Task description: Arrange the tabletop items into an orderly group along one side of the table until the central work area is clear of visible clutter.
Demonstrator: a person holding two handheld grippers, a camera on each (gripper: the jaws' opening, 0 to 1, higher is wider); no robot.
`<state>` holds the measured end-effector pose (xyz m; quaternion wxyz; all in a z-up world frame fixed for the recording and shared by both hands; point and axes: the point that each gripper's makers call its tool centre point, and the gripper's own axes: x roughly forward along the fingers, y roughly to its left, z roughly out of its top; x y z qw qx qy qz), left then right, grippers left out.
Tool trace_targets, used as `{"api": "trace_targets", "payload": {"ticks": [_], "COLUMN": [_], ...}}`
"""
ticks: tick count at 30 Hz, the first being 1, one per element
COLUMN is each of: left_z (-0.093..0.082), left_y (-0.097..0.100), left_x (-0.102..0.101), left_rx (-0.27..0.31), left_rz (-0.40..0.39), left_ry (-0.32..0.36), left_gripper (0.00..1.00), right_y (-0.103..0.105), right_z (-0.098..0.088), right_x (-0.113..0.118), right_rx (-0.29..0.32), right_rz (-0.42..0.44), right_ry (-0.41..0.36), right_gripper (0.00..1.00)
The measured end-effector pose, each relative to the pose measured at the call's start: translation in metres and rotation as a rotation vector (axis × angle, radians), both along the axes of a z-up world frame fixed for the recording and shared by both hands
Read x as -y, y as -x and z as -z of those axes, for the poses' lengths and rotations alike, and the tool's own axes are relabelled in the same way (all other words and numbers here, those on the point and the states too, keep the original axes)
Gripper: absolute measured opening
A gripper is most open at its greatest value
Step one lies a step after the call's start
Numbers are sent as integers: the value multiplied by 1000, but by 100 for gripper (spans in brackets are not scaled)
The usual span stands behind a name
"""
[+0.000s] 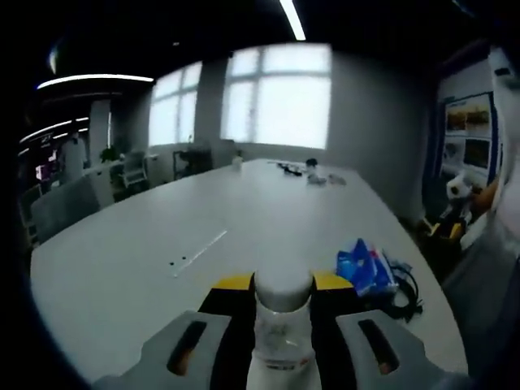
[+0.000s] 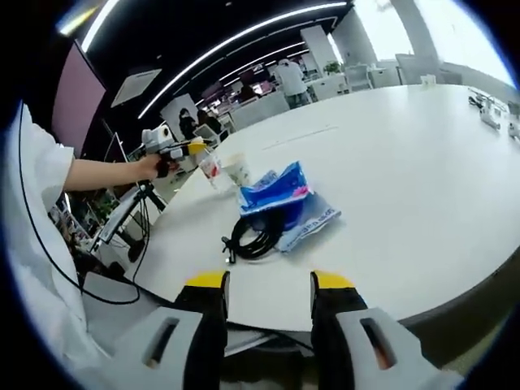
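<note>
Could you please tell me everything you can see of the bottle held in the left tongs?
The bottle looks like clear plastic with a white cap and a pale label. It stands upright between the yellow-tipped jaws of the left tongs, which are shut on it, near the table edge. In the right gripper view it appears small, carried beside a paper cup.

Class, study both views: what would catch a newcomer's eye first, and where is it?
Most striking is the clear bottle with a white cap, clamped between the left gripper jaws at the bottom of the left gripper view. Next, a blue packet lies by a coiled black cable at the white table edge, beyond the open right gripper.
</note>
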<state>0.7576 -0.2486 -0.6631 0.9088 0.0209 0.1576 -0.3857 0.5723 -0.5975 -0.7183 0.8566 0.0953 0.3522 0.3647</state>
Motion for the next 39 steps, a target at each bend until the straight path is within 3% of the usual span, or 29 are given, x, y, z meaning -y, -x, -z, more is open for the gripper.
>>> {"api": "trace_targets", "payload": {"ticks": [10, 24, 27, 31, 34, 36, 39], "left_z": [3, -5, -10, -4, 3, 1, -3], "left_y": [6, 9, 7, 10, 16, 19, 26], "left_x": [1, 2, 0, -3, -4, -1, 3], "left_rx": [42, 55, 56, 32, -21, -21, -71], "left_rz": [34, -31, -75, -117, -170, -191, -231], "left_ry": [-1, 86, 142, 134, 131, 144, 216], "left_gripper": [21, 22, 37, 69, 82, 94, 97], "right_y": [-2, 0, -1, -2, -2, -2, -3], "right_z": [4, 7, 6, 5, 4, 4, 2], "right_x": [-2, -13, -15, -16, -17, -18, -18], "right_rx": [-6, -10, -6, -2, 2, 2, 13], "right_rz": [-9, -71, -80, -86, -90, -92, -98], "right_ry": [10, 32, 32, 29, 27, 25, 23], "right_gripper": [36, 36, 36, 36, 36, 36, 36]}}
